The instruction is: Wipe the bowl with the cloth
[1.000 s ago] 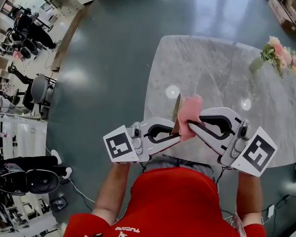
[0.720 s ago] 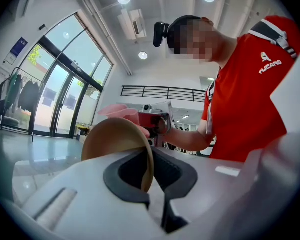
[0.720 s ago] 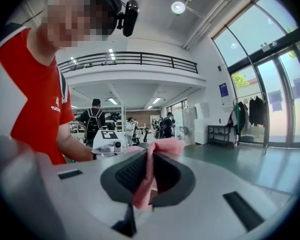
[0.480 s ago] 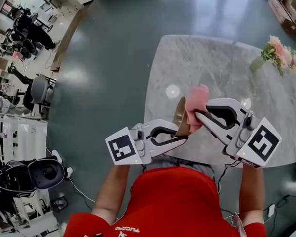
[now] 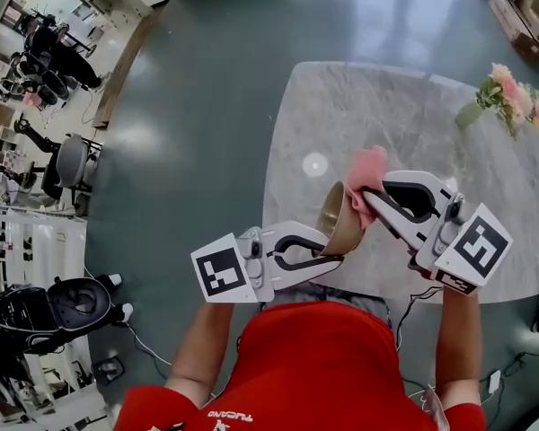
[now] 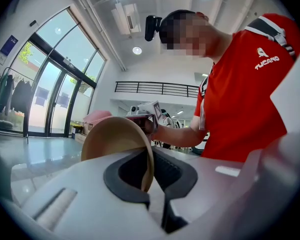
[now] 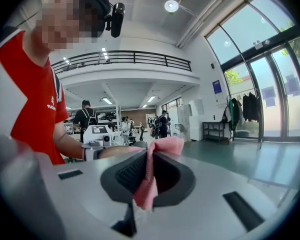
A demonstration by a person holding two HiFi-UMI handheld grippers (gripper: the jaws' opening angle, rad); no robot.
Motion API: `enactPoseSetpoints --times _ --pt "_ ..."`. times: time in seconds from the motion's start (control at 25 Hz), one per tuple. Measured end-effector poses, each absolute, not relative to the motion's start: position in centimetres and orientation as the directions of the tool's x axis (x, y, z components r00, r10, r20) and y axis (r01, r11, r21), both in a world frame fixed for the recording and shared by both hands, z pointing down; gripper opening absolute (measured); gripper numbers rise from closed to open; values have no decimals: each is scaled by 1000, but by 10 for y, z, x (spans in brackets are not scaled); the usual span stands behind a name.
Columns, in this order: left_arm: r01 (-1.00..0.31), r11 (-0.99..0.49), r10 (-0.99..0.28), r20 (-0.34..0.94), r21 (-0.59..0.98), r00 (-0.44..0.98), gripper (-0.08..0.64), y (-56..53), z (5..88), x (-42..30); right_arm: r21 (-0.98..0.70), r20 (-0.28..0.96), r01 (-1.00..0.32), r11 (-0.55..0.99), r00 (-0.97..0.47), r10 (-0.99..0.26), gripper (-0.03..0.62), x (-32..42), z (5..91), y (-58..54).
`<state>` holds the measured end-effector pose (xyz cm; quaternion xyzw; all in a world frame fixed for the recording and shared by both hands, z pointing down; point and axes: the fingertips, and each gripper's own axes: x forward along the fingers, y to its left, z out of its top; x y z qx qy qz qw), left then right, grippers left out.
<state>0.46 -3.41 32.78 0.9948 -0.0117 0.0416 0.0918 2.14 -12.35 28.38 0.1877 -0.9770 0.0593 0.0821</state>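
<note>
The tan bowl (image 5: 340, 221), pinched by its rim in the left gripper's (image 5: 326, 257) closed jaws above the marble table's (image 5: 413, 115) near edge, has tipped over the past second as the right gripper (image 5: 366, 206), clamped on the pink cloth (image 5: 368, 173), rubs across it; wiping looks under way

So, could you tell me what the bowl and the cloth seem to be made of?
The bowl looks like wood or bamboo, possibly tan plastic: thin wall, even tan surface, no clear grain. The cloth looks like a soft pink textile, perhaps microfibre: it bunches and folds limply.
</note>
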Motion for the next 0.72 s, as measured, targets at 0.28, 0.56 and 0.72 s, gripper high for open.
enactPoseSetpoints --times 0.28,0.56,0.72 --pt "-19 -987 -6 87 157 996 20 -33 325 5 -59 181 -351 935 -925 -335 21 17 277 -115" --pt "28 -994 38 100 107 994 20 -26 323 6 -109 233 -401 909 -900 -369 21 27 309 -137" --pt "-8 -989 7 99 147 995 20 -32 327 4 -104 258 -424 900 -885 -387 21 28 322 -143"
